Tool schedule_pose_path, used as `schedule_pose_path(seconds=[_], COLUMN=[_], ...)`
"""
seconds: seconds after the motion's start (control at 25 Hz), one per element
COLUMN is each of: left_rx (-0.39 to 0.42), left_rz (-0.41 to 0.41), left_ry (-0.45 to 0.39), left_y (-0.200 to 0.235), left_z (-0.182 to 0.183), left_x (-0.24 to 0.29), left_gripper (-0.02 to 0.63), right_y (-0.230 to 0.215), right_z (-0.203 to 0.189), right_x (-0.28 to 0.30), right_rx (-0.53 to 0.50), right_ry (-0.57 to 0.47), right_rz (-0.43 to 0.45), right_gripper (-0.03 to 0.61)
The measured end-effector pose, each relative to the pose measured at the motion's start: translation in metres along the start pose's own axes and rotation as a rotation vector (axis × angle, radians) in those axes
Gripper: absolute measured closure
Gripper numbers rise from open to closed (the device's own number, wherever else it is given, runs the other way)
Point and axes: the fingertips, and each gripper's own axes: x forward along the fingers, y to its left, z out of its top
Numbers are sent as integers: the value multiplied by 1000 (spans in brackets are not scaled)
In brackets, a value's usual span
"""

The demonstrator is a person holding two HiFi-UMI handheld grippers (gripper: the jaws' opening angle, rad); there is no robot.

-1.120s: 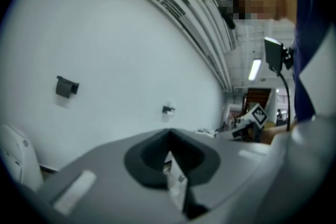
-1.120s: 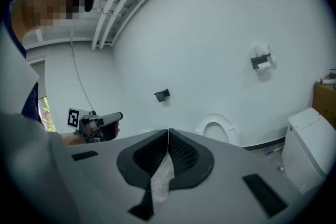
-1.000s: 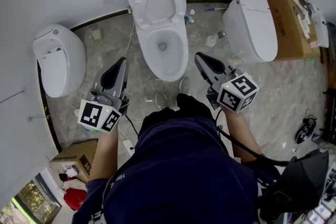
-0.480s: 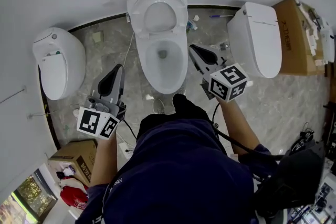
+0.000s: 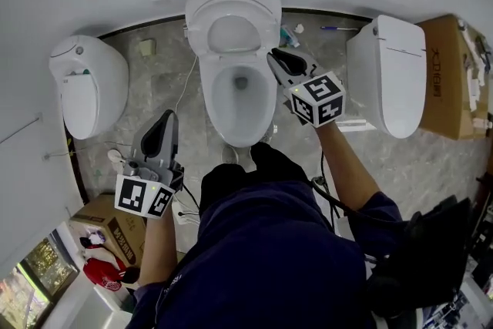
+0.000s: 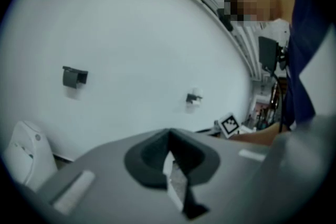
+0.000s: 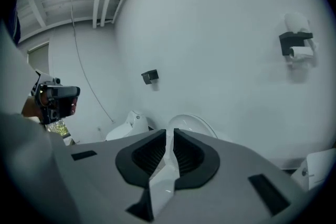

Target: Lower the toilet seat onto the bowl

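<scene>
The middle toilet has its seat and lid [image 5: 233, 27] standing up against the wall, and the open bowl [image 5: 266, 100] lies below them. My right gripper [image 5: 277, 58] hangs shut and empty at the bowl's right rim, beside the raised seat's lower right edge. In the right gripper view the raised lid [image 7: 195, 122] shows just over the right gripper [image 7: 170, 134]. My left gripper [image 5: 164, 125] is shut, holds nothing and hangs over the floor left of the bowl. The left gripper view shows the left gripper [image 6: 168, 136] aimed at the bare wall.
A closed toilet [image 5: 88, 85] stands at the left and another [image 5: 397, 77] at the right, with a cardboard box [image 5: 454, 73] beyond it. A second box [image 5: 100, 212] sits at the lower left. Cables and small items lie on the marble floor [image 5: 166, 81].
My right gripper has moved forward from beside the bowl's front to its right rim near the raised seat. The left gripper has stayed low at the left.
</scene>
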Motion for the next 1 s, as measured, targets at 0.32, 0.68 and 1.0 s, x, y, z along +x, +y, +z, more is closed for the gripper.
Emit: schedule_pose_path(seconds=[0.32,0.68,1.0], left_rx=[-27,-31,-17], left_rz=[-5,-102,-109], left_ry=[70,137,172], left_y=[7,11,23], left_z=[-17,-33,-37], left_x=[26,39,48], left_gripper=[612,612,612], right_y=[-55,-94,-126], right_z=[-10,-16,-34], right_x=[62,104,137], right_rx=[-49,-12,-9], right_ry=[55,74,122], right_rz=[-29,-102,-126], right_gripper=[511,486,466])
